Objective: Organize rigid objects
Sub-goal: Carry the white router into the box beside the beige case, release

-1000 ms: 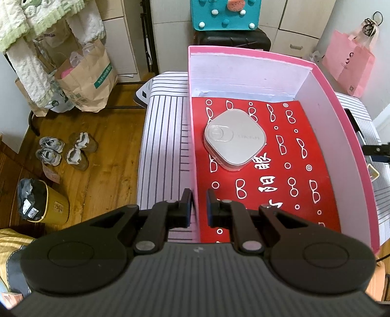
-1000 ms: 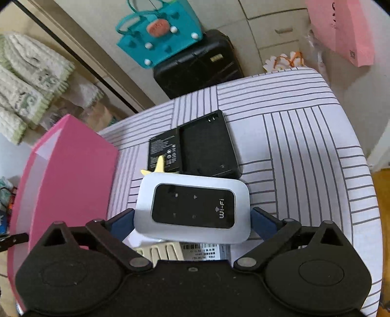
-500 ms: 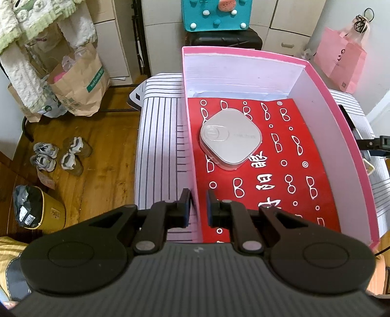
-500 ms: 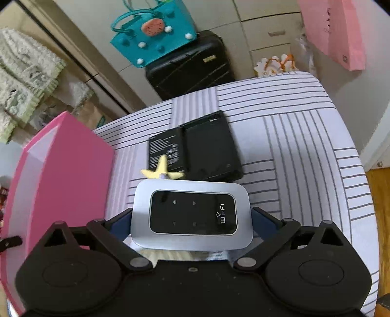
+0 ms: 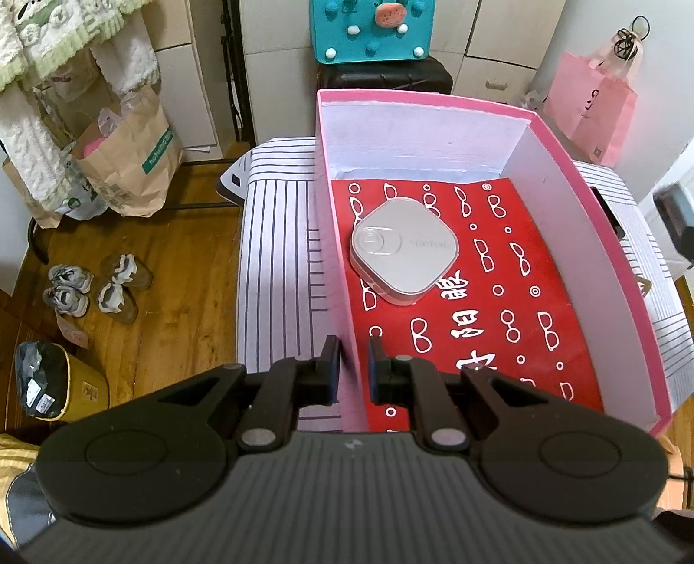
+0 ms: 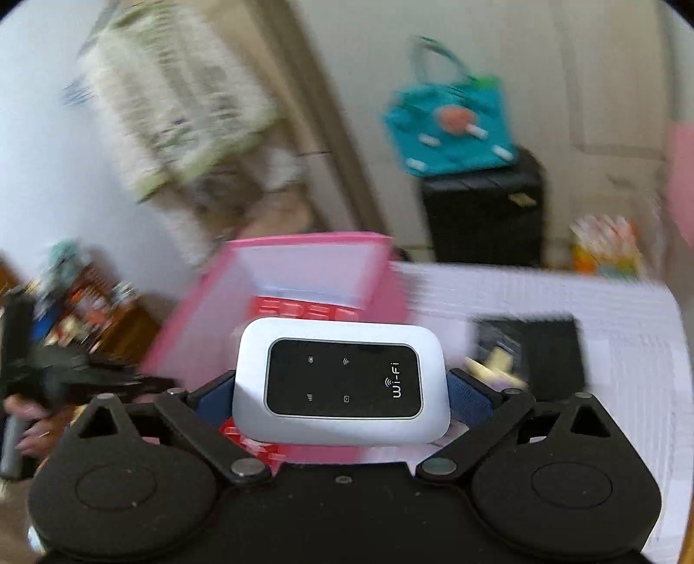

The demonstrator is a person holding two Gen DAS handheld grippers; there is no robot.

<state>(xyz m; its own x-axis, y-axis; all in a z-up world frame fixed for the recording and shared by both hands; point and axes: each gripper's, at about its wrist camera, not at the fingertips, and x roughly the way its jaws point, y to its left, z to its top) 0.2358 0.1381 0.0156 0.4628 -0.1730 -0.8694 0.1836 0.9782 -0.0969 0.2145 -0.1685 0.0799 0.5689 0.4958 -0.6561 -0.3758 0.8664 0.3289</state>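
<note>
A pink box [image 5: 607,269] lined with red patterned paper stands on the striped table [image 5: 277,260]. A pale, rounded square device [image 5: 405,251] lies inside it. My left gripper [image 5: 353,368] is shut on the box's near left wall, one finger on each side. My right gripper [image 6: 342,397] is shut on a white Wi-Fi router [image 6: 342,382] with a black face, held in the air. In the blurred right wrist view the pink box [image 6: 303,260] lies just beyond and below the router.
Two flat black pieces [image 6: 551,351] and a small yellow shape [image 6: 490,368] lie on the striped table [image 6: 629,312] right of the box. A black suitcase [image 5: 386,78] with a teal bag [image 5: 368,30] stands behind. Paper bags, shoes [image 5: 99,286] and a yellow bin [image 5: 56,386] stand on the floor at left.
My right gripper has risen with the router and swung left, from over the black pieces to the pink box, rolling as it went. The left gripper still holds the box wall in place.
</note>
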